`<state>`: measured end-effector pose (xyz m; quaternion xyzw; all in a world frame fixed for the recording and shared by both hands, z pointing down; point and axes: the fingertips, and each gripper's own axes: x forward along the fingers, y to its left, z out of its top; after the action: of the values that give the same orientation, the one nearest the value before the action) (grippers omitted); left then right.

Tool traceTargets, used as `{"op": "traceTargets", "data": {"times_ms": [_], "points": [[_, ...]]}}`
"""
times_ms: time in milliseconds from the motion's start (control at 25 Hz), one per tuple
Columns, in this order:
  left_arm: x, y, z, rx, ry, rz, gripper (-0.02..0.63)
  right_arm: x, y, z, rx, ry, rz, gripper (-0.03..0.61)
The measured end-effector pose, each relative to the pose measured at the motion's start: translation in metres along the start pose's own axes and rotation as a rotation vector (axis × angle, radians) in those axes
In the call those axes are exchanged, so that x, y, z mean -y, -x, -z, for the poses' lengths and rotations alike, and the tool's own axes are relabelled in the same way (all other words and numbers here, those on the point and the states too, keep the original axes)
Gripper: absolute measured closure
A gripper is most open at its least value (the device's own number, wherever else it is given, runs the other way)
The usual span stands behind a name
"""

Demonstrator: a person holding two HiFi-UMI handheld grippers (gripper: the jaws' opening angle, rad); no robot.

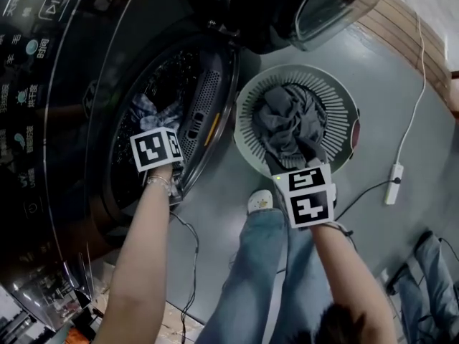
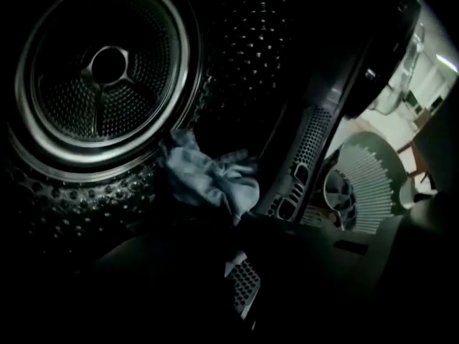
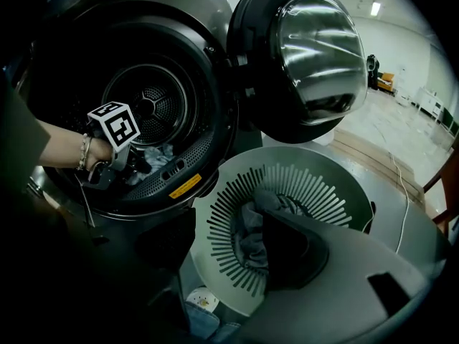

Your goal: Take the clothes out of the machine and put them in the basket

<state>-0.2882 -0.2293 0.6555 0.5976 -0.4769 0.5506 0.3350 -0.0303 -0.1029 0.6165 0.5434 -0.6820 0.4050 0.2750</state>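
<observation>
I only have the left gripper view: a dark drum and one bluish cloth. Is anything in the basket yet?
Observer: Yes. The head view shows a heap of grey clothes lying in the basket.
Operator: Where's the other hand-held gripper?
Observer: The right hand-held gripper is over the basket's near rim, with its jaws apart above the grey clothes.
Operator: Anything on the floor to mind?
Observer: A white cord with a small box runs along the floor, right of the basket in the head view.
</observation>
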Motion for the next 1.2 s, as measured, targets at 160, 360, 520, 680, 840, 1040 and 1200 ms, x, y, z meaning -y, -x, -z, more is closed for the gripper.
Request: {"op": "traceTargets", "data": {"times_ms": [160, 360, 520, 680, 840, 1040, 1200], "points": [[0.014, 0.011, -0.006, 0.034, -0.165, -0.057, 0.584, 0.003, 0.007, 0.003, -0.001, 0.006, 0.003, 0.296], [0.03, 0.029, -0.009, 0.07, -0.216, -0.07, 0.584, 0.01, 0.018, 0.013, -0.005, -0.014, 0.013, 0.302], [0.057, 0.045, -0.016, 0.098, -0.24, -0.04, 0.586, 0.018, 0.028, 0.018, -0.001, -0.02, 0.021, 0.32], [0.103, 0.059, -0.019, 0.133, -0.192, 0.083, 0.586, 0.026, 0.04, 0.026, -0.003, -0.027, 0.038, 0.325], [0.156, 0.081, -0.029, 0.196, -0.215, 0.194, 0.586, 0.037, 0.055, 0.031, 0.004, -0.055, 0.055, 0.331], [0.243, 0.11, -0.032, 0.26, -0.258, 0.384, 0.586, 0.065, 0.08, 0.039, 0.017, -0.097, 0.107, 0.334], [0.307, 0.14, -0.038, 0.333, -0.327, 0.498, 0.586, 0.091, 0.099, 0.047, 0.021, -0.115, 0.146, 0.336]]}}
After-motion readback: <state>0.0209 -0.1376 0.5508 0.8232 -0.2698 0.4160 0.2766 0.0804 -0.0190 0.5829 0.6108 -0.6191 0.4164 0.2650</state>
